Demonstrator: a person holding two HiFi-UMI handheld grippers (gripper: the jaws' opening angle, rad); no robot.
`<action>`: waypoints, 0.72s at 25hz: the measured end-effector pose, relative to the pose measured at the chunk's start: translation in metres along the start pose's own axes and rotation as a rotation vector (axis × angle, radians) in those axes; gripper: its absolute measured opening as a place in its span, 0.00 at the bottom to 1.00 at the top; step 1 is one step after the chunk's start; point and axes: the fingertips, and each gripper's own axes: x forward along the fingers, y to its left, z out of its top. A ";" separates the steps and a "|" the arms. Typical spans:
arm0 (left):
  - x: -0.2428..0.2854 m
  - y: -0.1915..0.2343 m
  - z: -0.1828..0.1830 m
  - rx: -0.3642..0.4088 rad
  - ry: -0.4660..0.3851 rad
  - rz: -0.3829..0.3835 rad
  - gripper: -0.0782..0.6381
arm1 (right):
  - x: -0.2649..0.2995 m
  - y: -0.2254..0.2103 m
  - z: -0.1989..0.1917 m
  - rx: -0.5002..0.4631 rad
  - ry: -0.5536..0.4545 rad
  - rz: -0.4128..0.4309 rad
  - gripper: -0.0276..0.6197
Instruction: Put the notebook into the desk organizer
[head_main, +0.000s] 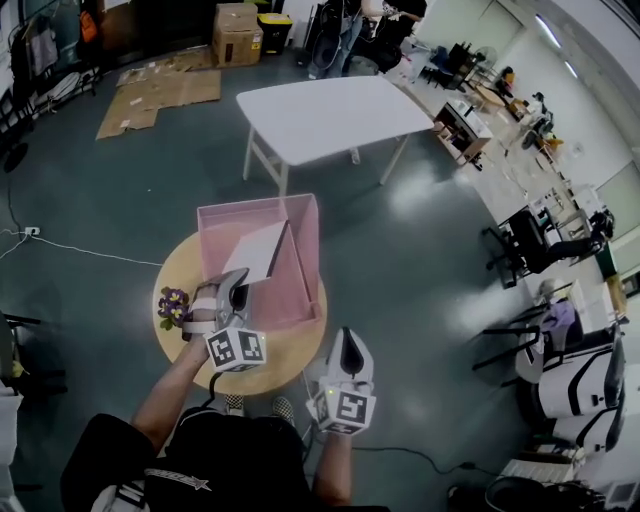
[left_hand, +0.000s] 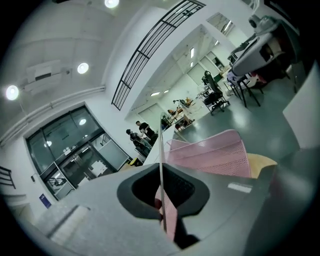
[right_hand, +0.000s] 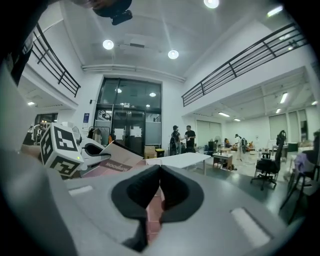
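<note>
Foreground, head view: right gripper (head_main: 346, 340), held off the near-right rim of the round wooden table (head_main: 290, 352), jaws pressed together, nothing between them; same closed, empty jaws in the right gripper view.

Just left and slightly farther: left gripper (head_main: 237, 285), over the table, jaws clamped on the near edge of the notebook (head_main: 255, 250). In the left gripper view, notebook (left_hand: 161, 150) edge-on, a thin pale line pinched between the jaws. In the right gripper view, notebook (right_hand: 117, 159) tilted beside the left gripper's marker cube (right_hand: 60, 150).

At the table's left edge, close to the left hand: small bunch of purple flowers (head_main: 173, 303).

Behind the left gripper: pink mesh desk organizer (head_main: 300, 285) on the table, notebook slanted over its left part, white face up. Contact with the organizer's floor not discernible. Pink mesh wall (left_hand: 215, 155) also just past the left jaws.

Middle distance: white table (head_main: 330, 115) on the grey floor.

Background: flattened cardboard (head_main: 165, 92), stacked cardboard boxes (head_main: 237, 32), office chairs (head_main: 530, 245) along the right wall.
</note>
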 end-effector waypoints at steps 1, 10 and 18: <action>0.003 -0.004 0.000 0.007 -0.004 -0.019 0.13 | 0.000 -0.001 -0.001 -0.001 0.005 -0.010 0.05; 0.015 -0.043 0.010 0.105 -0.050 -0.135 0.15 | -0.002 -0.001 -0.006 0.004 0.028 -0.077 0.05; 0.024 -0.080 0.012 0.162 -0.065 -0.211 0.18 | -0.016 -0.005 -0.009 0.007 0.050 -0.136 0.05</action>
